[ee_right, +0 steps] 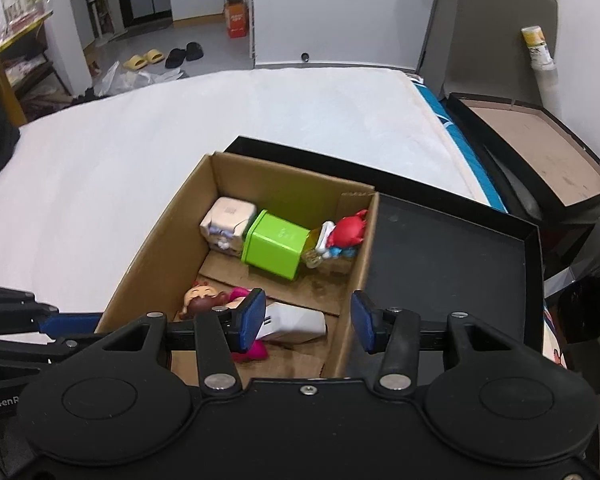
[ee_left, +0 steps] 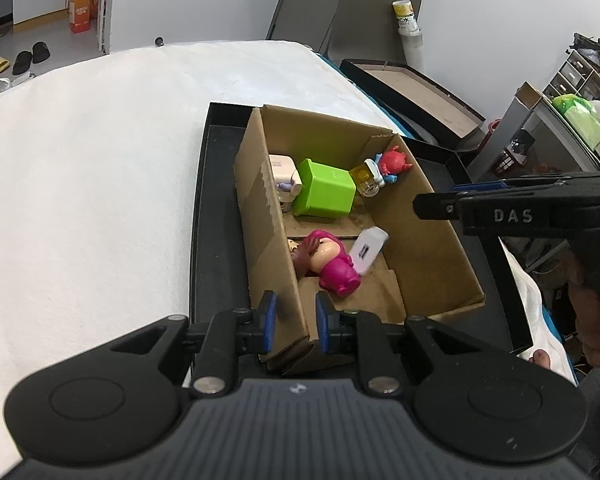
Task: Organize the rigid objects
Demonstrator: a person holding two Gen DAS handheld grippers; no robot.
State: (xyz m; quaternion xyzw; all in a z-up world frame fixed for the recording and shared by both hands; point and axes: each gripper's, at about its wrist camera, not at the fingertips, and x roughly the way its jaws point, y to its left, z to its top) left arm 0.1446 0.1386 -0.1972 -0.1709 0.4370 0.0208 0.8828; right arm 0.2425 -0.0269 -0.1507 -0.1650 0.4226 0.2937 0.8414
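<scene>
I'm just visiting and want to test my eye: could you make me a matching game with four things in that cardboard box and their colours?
Things:
1. Cube tin
2. Crab toy
3. Doll's outfit
4. Charger

Colours:
A. White
B. Pink
C. Green
D. Red

Pairs: 1-C, 2-D, 3-B, 4-A

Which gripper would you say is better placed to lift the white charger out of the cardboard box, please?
Right, probably. The right gripper is open directly above the white charger, while the left gripper straddles the cardboard box wall beside the pink doll.
</scene>
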